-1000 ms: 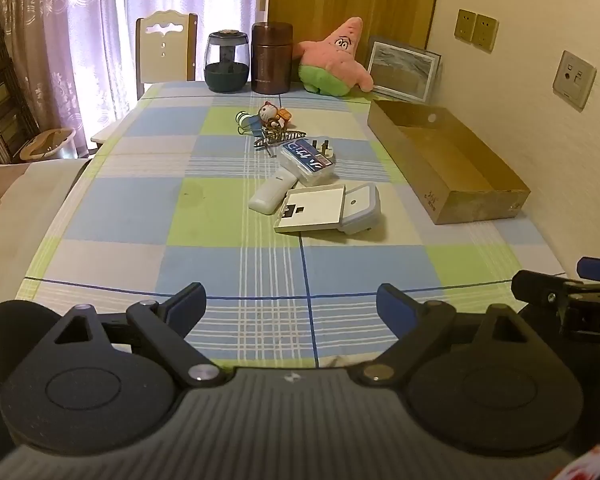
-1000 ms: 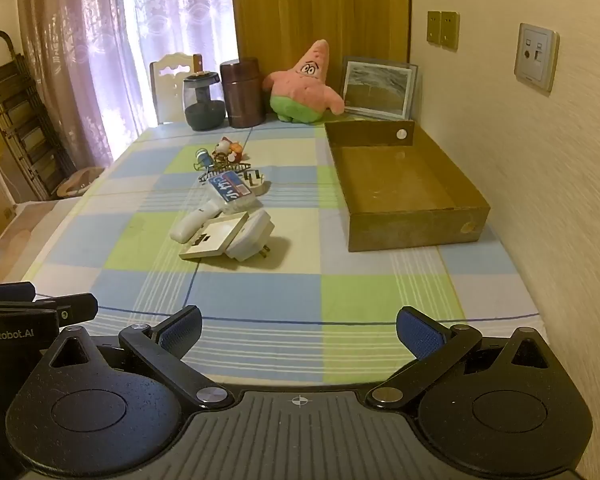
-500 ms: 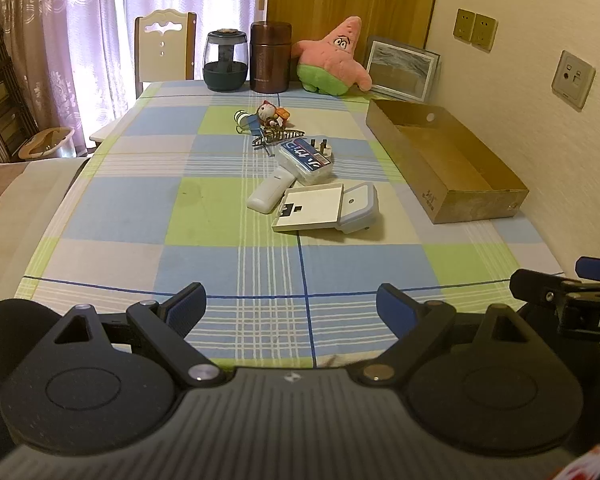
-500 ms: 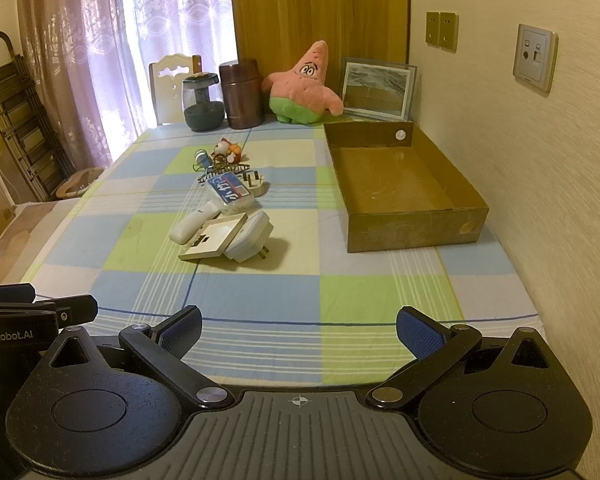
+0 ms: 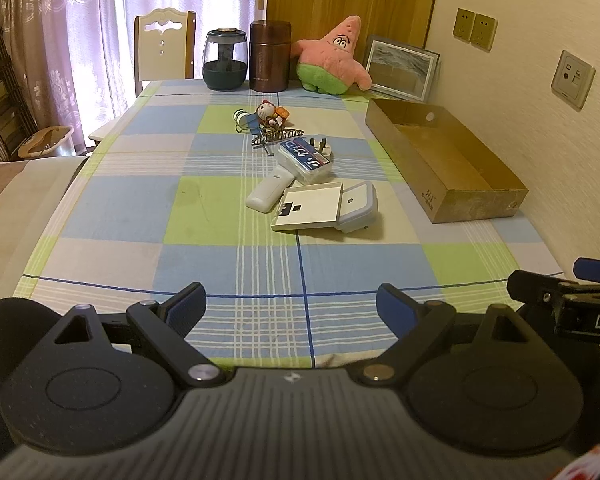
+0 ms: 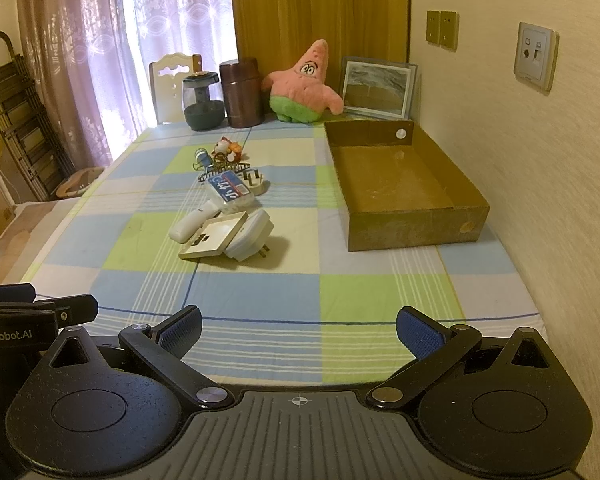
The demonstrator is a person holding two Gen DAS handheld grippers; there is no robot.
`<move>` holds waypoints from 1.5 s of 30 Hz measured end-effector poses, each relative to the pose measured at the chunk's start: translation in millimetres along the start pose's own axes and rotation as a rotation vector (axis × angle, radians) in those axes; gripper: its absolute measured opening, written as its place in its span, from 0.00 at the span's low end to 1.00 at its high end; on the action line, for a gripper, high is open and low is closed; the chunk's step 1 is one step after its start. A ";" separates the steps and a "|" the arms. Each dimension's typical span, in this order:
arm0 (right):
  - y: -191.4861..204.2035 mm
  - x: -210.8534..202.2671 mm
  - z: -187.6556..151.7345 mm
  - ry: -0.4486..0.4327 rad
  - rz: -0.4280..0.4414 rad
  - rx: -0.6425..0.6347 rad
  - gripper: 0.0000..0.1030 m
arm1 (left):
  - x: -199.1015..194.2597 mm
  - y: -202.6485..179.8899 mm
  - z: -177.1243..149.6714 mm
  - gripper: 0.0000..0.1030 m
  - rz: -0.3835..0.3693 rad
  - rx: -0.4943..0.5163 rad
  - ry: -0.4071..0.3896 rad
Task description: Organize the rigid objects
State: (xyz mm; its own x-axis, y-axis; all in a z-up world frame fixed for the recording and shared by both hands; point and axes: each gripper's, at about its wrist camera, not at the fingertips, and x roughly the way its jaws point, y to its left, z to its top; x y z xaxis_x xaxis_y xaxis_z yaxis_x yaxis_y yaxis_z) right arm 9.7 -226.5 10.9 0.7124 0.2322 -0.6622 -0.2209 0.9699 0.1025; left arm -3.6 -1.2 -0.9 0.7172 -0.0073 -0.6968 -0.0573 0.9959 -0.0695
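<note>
Left wrist view, jaws: the left gripper (image 5: 291,307) hangs above the near edge of the table (image 5: 112,220) with its blue pads spread wide and nothing between them.
Right wrist view, jaws: the right gripper (image 6: 299,330) is likewise spread and empty, low over the near edge; both look parked at a starting pose, well short of any item.
Why both stand back: from here each camera takes in the whole clutter and the box, a sensible stance, I judge, before choosing a first pick.
Task's things: a loose heap lies mid-table, left of the box and apart from it.
Nearest in heap: one wall switch plate (image 5: 310,211) leaning on one grey plug adapter (image 5: 358,207), its prongs showing in the right wrist view.
Just behind: one white remote-like stick (image 5: 269,192) touching one clear packet with a blue label (image 5: 305,159), and one white plug (image 5: 322,148) beside it.
Farthest in heap: one cat figurine (image 5: 269,112), one dark wire clip (image 5: 274,136), one small roll (image 5: 241,115); finer count unclear.
Goal, likely: one open cardboard box (image 6: 414,224), bare inside, set along the wall within right-hand reach.
Far edge, not for sorting: two jars, one starfish plush (image 6: 304,80), one framed picture (image 6: 376,88).
Progress: nothing boxed yet.
</note>
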 end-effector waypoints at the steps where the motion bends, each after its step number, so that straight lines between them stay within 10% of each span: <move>1: -0.1 0.2 -0.2 0.000 -0.001 0.001 0.98 | 0.1 0.3 0.0 0.87 0.000 0.001 0.000; 45: -1.5 55.0 0.5 0.014 0.111 -0.045 0.98 | 61.5 27.2 21.4 0.87 -0.020 0.020 0.045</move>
State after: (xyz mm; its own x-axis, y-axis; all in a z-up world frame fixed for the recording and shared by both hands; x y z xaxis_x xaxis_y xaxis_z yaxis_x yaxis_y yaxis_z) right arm 49.6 -215.2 -25.2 0.6728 0.3372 -0.6586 -0.3283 0.9337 0.1426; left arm 53.8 27.4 -30.4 0.6859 -0.0311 -0.7270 -0.0291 0.9971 -0.0701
